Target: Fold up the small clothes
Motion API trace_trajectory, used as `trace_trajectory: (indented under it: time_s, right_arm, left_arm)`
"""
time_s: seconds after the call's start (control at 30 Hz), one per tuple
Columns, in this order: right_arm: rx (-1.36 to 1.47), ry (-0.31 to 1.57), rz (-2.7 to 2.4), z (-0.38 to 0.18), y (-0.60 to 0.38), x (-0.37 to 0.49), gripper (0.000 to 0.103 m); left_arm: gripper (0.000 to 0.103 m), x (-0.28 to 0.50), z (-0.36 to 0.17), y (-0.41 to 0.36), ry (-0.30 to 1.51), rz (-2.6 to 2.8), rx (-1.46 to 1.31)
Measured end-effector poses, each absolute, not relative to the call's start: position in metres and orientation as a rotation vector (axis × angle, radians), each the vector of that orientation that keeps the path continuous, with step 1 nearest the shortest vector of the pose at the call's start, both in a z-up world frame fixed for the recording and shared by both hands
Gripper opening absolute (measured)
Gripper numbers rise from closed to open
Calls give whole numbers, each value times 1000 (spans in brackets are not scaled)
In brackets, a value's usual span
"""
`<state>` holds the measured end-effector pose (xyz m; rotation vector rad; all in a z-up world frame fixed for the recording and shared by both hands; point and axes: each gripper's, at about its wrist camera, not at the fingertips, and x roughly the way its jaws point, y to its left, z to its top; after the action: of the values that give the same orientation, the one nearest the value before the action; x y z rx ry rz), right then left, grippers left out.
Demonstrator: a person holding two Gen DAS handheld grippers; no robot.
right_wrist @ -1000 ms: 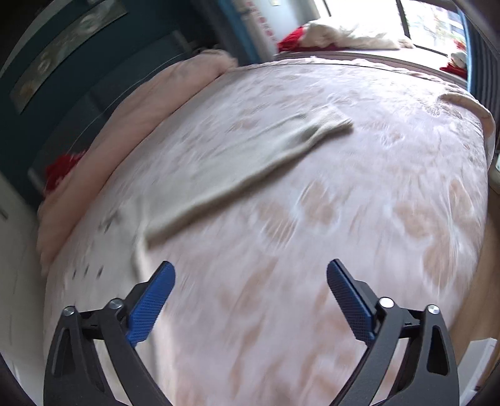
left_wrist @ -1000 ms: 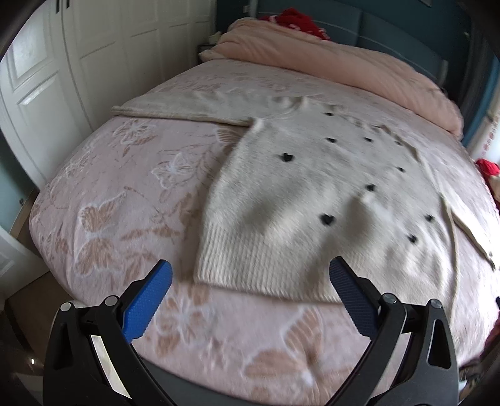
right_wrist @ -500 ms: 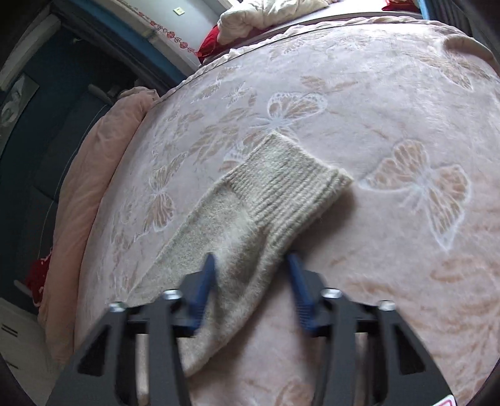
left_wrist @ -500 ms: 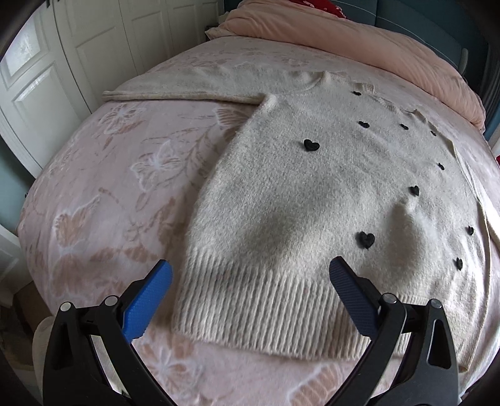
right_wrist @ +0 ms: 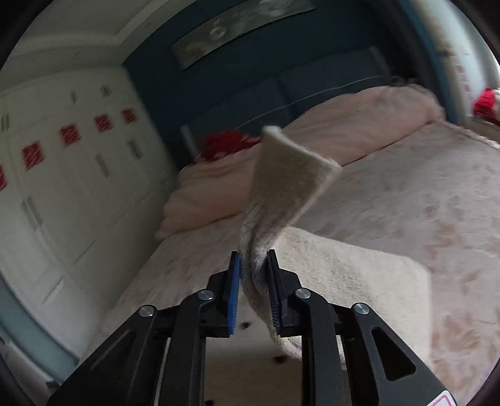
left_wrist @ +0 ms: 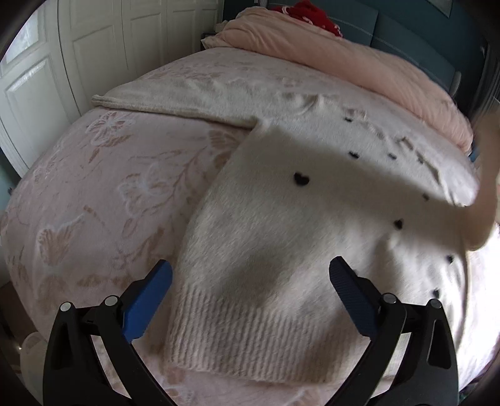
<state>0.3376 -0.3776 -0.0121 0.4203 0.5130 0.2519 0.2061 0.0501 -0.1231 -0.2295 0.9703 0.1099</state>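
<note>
A cream knit sweater [left_wrist: 281, 237] with small black hearts lies flat on the pink bed. Its left sleeve [left_wrist: 175, 100] stretches out flat to the far left. My left gripper [left_wrist: 250, 281] is open and empty, hovering above the ribbed hem [left_wrist: 243, 337]. My right gripper [right_wrist: 252, 265] is shut on the right sleeve [right_wrist: 281, 193] and holds it lifted above the sweater's body [right_wrist: 343, 274], its ribbed cuff sticking up. In the left wrist view the lifted sleeve [left_wrist: 487, 187] shows blurred at the right edge.
A pink butterfly-patterned bedspread [left_wrist: 93, 200] covers the bed. A rolled pink duvet [left_wrist: 359, 65] lies along the blue headboard [right_wrist: 312, 90], with a red item [left_wrist: 306, 12] on it. White wardrobe doors [left_wrist: 62, 62] stand to the left.
My right gripper has shut on the right sleeve's cuff end and lifted it off the bed, swinging it over the sweater. My left gripper has stayed open over the hem, shifting slightly.
</note>
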Motion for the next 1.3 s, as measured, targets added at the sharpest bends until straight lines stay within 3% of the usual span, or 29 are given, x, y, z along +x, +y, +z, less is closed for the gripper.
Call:
trace_trajectory:
  time_s: [0.07,0.2,0.3,0.43,0.6,0.7,0.77,0.8,0.83,0.87,0.9,1.17,1.2,1.27,1.3]
  right_arm:
    - [337,599,341,-33,-311,358,42]
    - [176,650,280,-68,-260,346,47]
    - [254,681,185,-91,-294,306,56]
    - [166,791,-54,-122,-335,264,57]
    - [209,869,-171,-145,-389,271,57]
    - [288,901,-171,-161,-408,281,57]
    - [363,906,-149,-171,-415,288,57]
    - [414,903,-138,-171,-419,290,57]
    - [454,894,-129,-175,-425,294,57]
    - [491,875,-122,-177,-429,296,57]
    - [526,845,-112,-175,-432,298,57]
    - [496,792,-170,-165,-421,305,59]
    - [452,776,-153,-158,-411,303,59]
    - [336,773,-97,-150,-388,302,60]
    - [243,780,-62,-147,-370,304,60]
  left_arm:
    - [98,214,-116,50,965,78,-259]
    - [98,242,-98,48,959,-40,-329]
    - [98,278,-96,44,959,-119,-392]
    - [98,350,-111,26,998,-135,-446]
    - [98,428,-158,0,1095,-138,-656]
    - [81,450,-188,-5,1164,-58,-732]
    - [60,454,-184,-7,1115,-20,-721]
    - [39,456,-181,-8,1104,-34,-711]
    - [27,459,-177,-10,1099,-56,-700]
    - [22,460,-172,-9,1077,-62,-694]
    - [4,461,-169,-9,1052,-87,-701]
    - [9,468,-174,-4,1073,-143,-737]
    - [13,464,-177,-2,1075,-144,-769]
    - [36,457,-182,4,1077,-137,-821]
    - [53,455,-186,6,1082,-117,-833]
